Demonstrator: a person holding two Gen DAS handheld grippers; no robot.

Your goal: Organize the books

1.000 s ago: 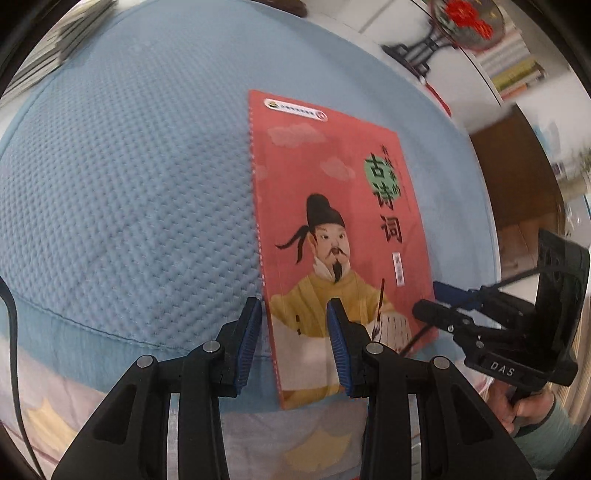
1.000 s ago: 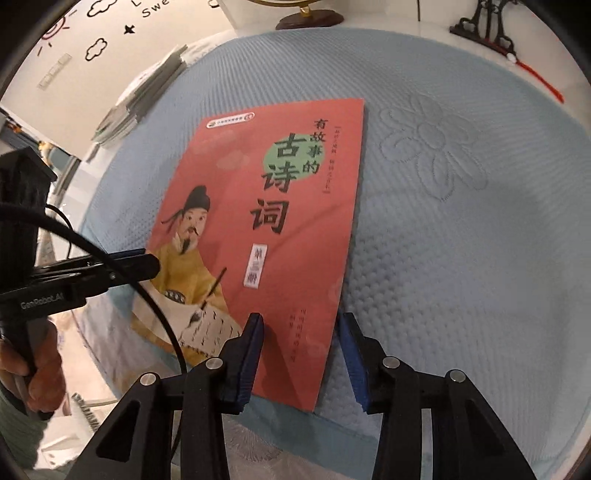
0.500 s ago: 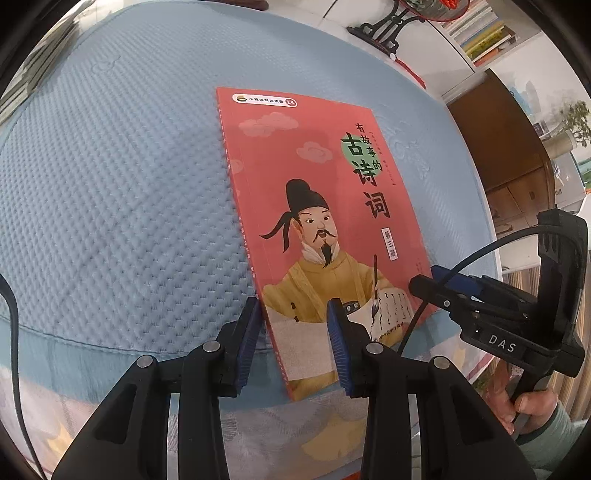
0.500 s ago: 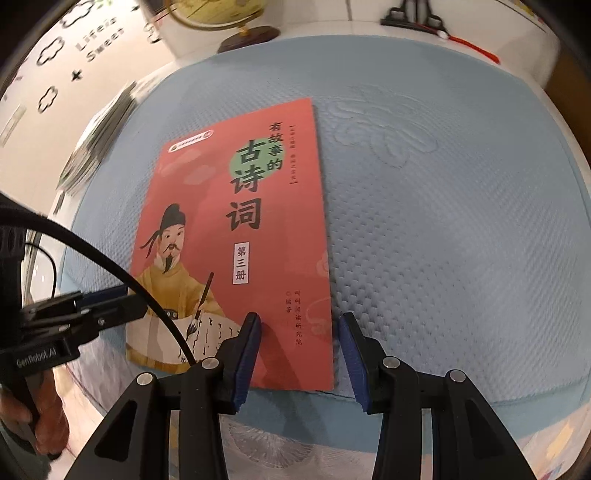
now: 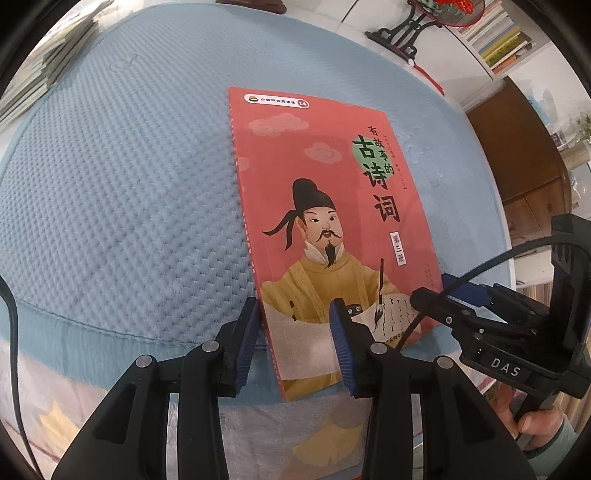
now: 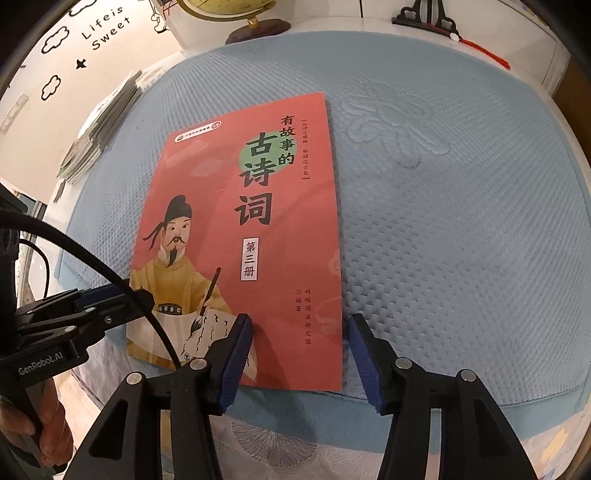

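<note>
— What have you got in front of you?

— One red book [image 5: 332,221] lying flat, cover up, on a pale blue quilted cover [image 5: 129,184] spread over the bench. Its near end reaches the front edge of that cover and pokes slightly past it on my left side.

— Describe the book.

— Thin paperback, coral-red cover. A painted man in a black hat and yellow robe holds a brush over a scroll at the lower part. Big dark Chinese characters run down the upper right, the first on a green disc, with a small white label beneath them. A white pill-shaped logo sits at the top, and pale pink clouds drift near it.

— Your claws?

— Left claw [image 5: 295,343] points steeply down over the book's near left corner. It stands apart, and its jaws have just been opening a little; the corner shows between them, but I see no pad pressing on it. Right claw [image 6: 301,354] straddles the near right corner: one blue pad over the cover, the other just past the book's right edge over the quilting. Its jaws have just been widening, and they grip nothing.

— Anything else around?

— A stack of books [image 6: 99,136] at the far left edge, a globe's wooden base [image 6: 258,29] behind, and a black stand with a red tassel [image 5: 413,29] at the back right.
</note>
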